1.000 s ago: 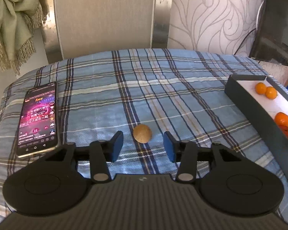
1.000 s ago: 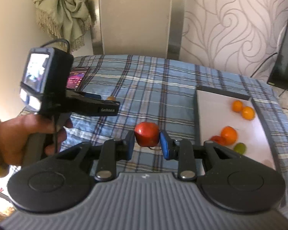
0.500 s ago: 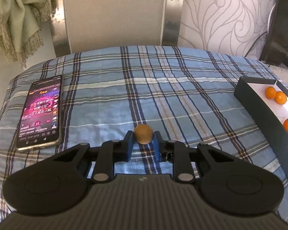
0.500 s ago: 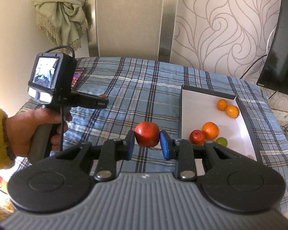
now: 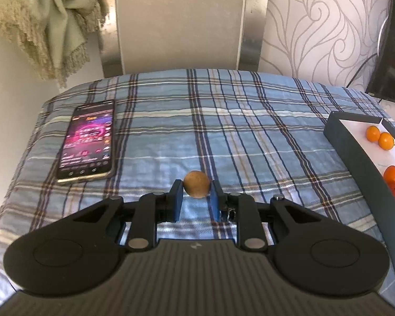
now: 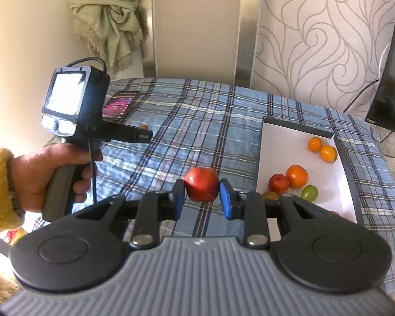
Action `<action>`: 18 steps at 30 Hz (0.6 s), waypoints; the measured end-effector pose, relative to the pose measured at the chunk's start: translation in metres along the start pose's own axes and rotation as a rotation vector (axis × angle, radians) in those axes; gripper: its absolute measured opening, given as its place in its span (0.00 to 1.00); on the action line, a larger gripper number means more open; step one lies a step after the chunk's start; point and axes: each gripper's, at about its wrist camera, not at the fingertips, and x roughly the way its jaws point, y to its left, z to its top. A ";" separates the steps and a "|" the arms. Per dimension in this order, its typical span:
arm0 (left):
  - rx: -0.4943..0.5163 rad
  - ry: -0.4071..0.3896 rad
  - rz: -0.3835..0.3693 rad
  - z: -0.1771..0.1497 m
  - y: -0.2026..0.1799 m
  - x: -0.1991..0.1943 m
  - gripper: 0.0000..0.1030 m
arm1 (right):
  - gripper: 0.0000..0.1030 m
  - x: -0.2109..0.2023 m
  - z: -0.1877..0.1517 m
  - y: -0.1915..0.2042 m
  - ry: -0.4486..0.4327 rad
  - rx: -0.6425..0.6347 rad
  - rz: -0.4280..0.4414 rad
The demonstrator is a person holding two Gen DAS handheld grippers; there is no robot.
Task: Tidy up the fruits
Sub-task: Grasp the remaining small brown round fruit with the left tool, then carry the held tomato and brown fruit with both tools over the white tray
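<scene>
Small round brown fruit [image 5: 196, 187] is clamped in left tongs [image 5: 196, 197], shiny red apple [image 6: 201, 184] in right tongs [image 6: 201, 197], probably destined for the white-lined dark tray [image 6: 281, 142] just right.

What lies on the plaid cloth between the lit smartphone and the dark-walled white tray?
Only bare blue plaid cloth between smartphone and tray in the left wrist view; nearer, the left gripper holds a small brown fruit.

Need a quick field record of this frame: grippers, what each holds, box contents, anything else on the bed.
left gripper: shut on brown fruit
right gripper: shut on red fruit
box: white inside, dark walls, on plaid cover
box contents: several small fruits, orange, red and green; count unclear
phone: screen lit, flat on plaid cover, left of the brown fruit
</scene>
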 end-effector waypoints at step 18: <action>-0.036 -0.021 0.095 -0.018 -0.009 -0.051 0.25 | 0.31 -0.022 -0.012 -0.013 -0.027 -0.034 0.107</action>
